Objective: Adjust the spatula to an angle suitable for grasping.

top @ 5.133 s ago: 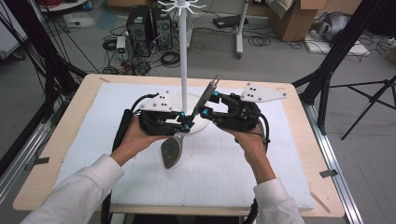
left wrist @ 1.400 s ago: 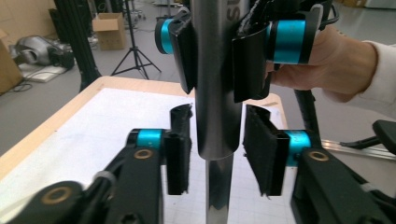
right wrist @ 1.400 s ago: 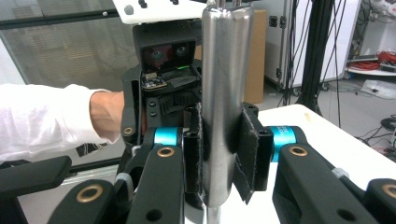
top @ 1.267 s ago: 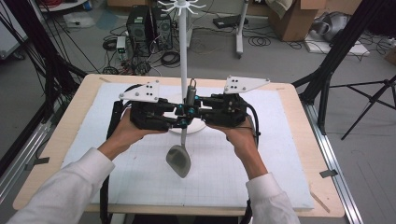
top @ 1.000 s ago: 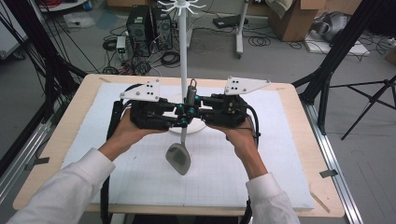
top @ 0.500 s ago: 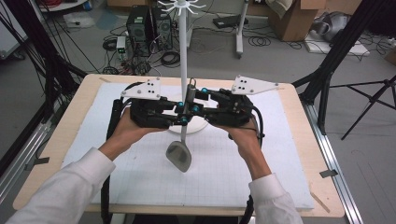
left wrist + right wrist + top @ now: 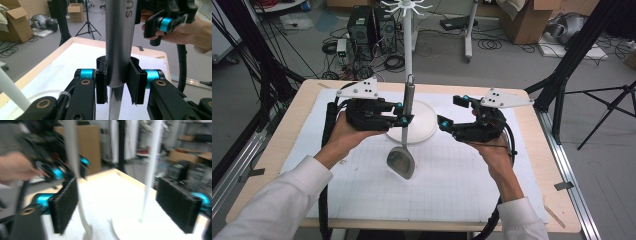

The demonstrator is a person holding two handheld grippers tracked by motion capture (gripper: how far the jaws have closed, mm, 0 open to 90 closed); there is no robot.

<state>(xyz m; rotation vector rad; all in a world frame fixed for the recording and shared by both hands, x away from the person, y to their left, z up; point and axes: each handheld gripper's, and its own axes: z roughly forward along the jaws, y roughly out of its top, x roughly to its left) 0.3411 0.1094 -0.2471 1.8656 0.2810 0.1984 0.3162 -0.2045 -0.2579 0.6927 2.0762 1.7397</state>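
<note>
Nearest on the bench, the spoon's bowl hangs just above the white mat, its handle rising upright. The left gripper is clenched on that spoon handle; its top is cut off in the left gripper view. To the right, the right gripper, apart from the spoon, has just been opening, nothing between its pads; its own view is blurred. Farther off stands the white stand.

A robotics lab, by every sign.
Around your table you have black frame rigs, computer towers, loose cables across the floor, cardboard boxes, and a tripod.
</note>
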